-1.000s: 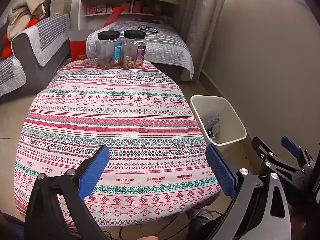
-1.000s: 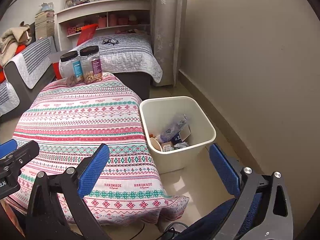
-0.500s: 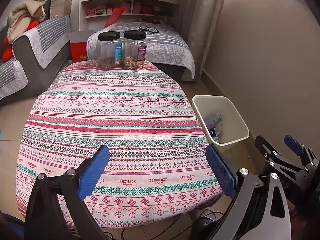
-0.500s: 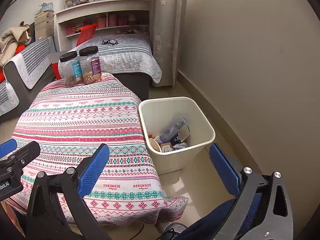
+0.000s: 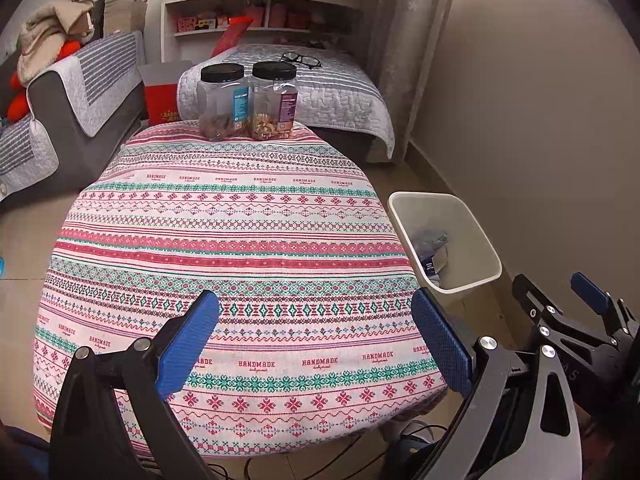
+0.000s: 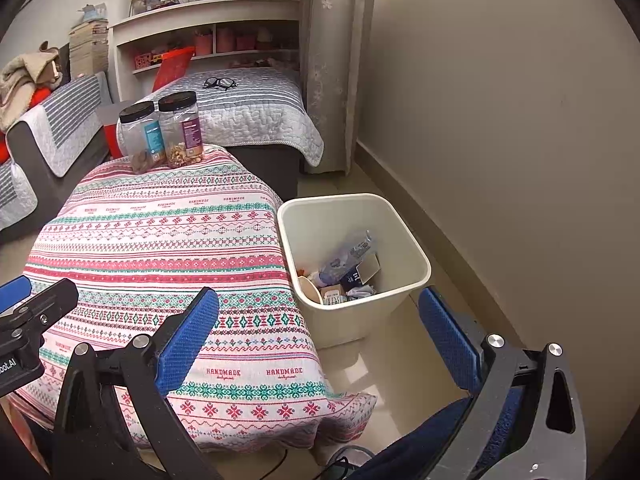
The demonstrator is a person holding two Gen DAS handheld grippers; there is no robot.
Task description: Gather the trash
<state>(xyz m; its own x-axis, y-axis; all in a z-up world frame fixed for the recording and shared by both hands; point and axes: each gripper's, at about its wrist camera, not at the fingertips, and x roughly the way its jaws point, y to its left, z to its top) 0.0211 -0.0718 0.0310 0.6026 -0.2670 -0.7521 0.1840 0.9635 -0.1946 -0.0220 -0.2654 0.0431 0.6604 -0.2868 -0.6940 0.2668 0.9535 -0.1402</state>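
Right wrist view: right tool (image 6: pixel 318 332) spread wide, empty, near table edge. Cream wastebasket (image 6: pixel 404 300) on floor right of table (image 5: pixel 240 248), trash (image 6: pixel 348 268) inside. Left tool (image 5: pixel 316 336) spread, empty, over patterned cloth. Two jars (image 5: pixel 248 102) at far edge.

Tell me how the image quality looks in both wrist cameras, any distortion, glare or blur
Left wrist view: strong fisheye bulge, the patterned tablecloth domes, dark vignette in the corners, window glare blown out at top right. Right wrist view: same barrel distortion, the wall line curves; soft bright patches on the floor beside the bin; the trash inside reads sharply, the far shelves are softer.
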